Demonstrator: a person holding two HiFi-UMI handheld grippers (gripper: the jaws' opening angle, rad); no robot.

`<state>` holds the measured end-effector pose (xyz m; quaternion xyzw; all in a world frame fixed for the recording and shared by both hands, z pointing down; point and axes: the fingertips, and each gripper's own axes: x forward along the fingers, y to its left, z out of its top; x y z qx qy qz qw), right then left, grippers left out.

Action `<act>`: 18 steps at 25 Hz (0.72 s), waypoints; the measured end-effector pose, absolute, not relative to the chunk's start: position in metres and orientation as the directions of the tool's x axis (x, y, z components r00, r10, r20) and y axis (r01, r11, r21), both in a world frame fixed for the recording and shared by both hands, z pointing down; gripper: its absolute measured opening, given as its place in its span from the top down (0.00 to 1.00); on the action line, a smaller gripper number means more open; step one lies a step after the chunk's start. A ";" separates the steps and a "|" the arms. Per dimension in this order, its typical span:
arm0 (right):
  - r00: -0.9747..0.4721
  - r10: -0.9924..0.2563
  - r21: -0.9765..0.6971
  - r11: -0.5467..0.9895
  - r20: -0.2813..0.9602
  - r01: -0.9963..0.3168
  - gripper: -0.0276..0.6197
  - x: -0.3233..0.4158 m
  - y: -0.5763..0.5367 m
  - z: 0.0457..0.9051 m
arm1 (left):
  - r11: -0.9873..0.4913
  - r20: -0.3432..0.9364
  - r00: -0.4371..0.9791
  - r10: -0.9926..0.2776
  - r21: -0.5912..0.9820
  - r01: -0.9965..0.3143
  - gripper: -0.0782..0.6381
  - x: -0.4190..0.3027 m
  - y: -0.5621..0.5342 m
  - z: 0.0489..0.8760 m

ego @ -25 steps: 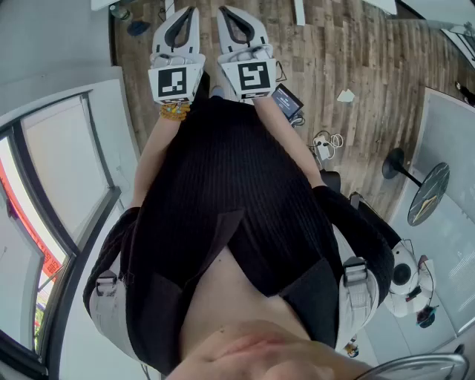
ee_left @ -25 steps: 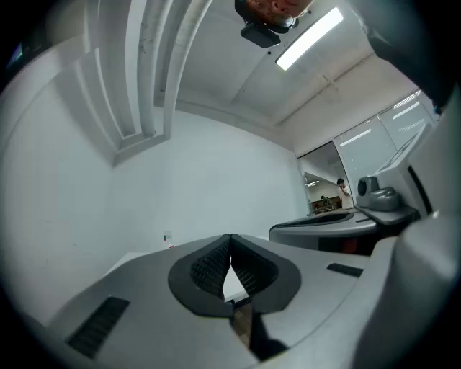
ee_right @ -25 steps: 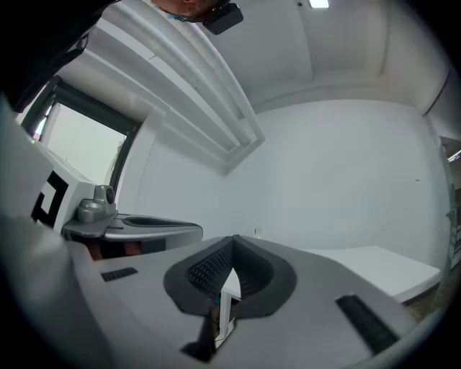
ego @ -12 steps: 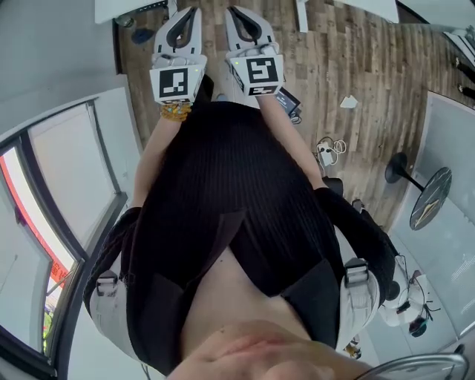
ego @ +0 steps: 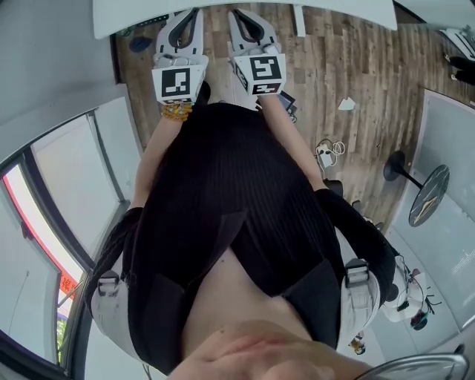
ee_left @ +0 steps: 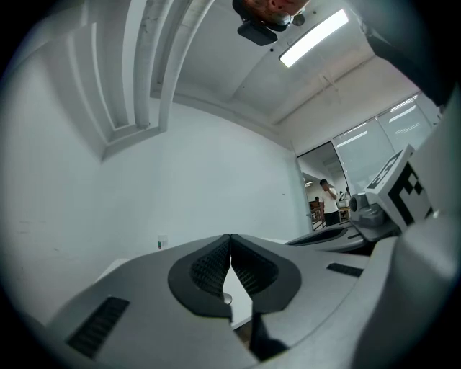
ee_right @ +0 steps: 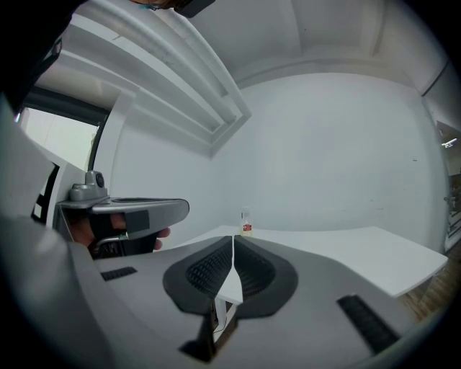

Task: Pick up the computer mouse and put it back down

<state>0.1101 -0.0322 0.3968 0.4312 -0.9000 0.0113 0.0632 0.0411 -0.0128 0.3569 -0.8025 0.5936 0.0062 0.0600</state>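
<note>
No computer mouse shows in any view. In the head view both grippers are held out side by side in front of the person's body, at the near edge of a white table [ego: 334, 11]. The left gripper [ego: 185, 11] and the right gripper [ego: 239, 11] each have their jaws together and hold nothing. The left gripper view shows its dark pads [ee_left: 209, 270] meeting at the tips of that gripper [ee_left: 230, 241]. The right gripper [ee_right: 233, 241] looks the same, with the white tabletop [ee_right: 346, 249] beyond it and the left gripper [ee_right: 130, 212] beside it.
A small bottle [ee_right: 246, 225] stands at the table's far edge by a white wall. On the wooden floor lie a white plug with cables [ego: 324, 152], a paper scrap [ego: 346, 104] and a black round-based stand [ego: 397, 165]. A window runs along the left. A person [ee_left: 328, 202] stands in a distant doorway.
Both grippers have moved forward together toward the white table, whose near edge has come further into the top of the head view. Their jaws have stayed together.
</note>
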 end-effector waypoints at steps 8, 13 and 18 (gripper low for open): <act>-0.604 -0.778 0.045 0.619 0.172 -0.784 0.91 0.099 -0.070 0.405 | -0.325 -0.075 0.329 -0.941 -0.055 -0.944 0.87 0.033 -0.056 0.367; -0.586 -0.786 0.055 0.606 0.197 -0.794 0.91 0.086 -0.088 0.405 | -0.334 -0.067 0.336 -0.939 -0.033 -0.942 0.87 0.016 -0.074 0.369; -0.561 -0.792 0.059 0.589 0.239 -0.806 0.91 0.081 -0.106 0.413 | -0.340 -0.067 0.341 -0.938 -0.024 -0.940 0.87 0.001 -0.092 0.376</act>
